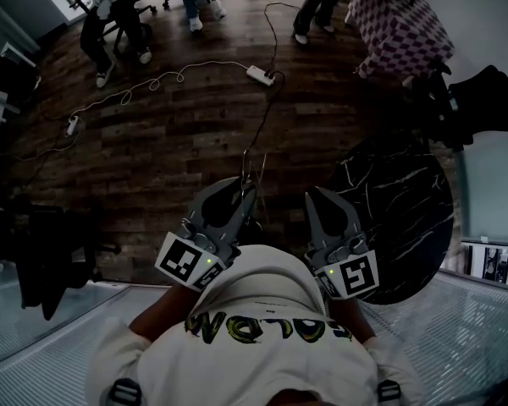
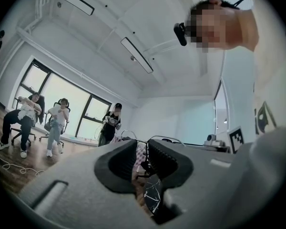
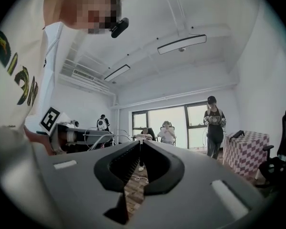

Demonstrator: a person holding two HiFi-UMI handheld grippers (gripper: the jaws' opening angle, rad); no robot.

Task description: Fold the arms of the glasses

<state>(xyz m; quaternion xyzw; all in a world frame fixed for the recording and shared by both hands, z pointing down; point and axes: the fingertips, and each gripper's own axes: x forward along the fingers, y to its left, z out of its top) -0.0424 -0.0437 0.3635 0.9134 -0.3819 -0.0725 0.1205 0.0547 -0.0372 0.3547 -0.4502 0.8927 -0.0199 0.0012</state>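
I hold both grippers close to my chest, over the wooden floor. The left gripper (image 1: 251, 184) (image 2: 142, 144) has its jaws drawn close together on a thin wire frame, which looks like the glasses (image 1: 254, 163). Its fine arcs show above the jaws as the glasses (image 2: 167, 138) in the left gripper view. In the right gripper view the glasses (image 3: 102, 133) stick out beside the marker cube. How the arms stand is too fine to tell. The right gripper (image 1: 311, 194) (image 3: 140, 143) is beside it, apart from the frame, its tips touching and holding nothing.
A round black marble table (image 1: 398, 227) stands at my right. A power strip (image 1: 260, 74) with trailing cables lies on the floor ahead. Seated people are at the far left, a checked cloth (image 1: 402, 19) and a black chair (image 1: 483, 100) far right. A metal grating (image 1: 59, 328) is underfoot.
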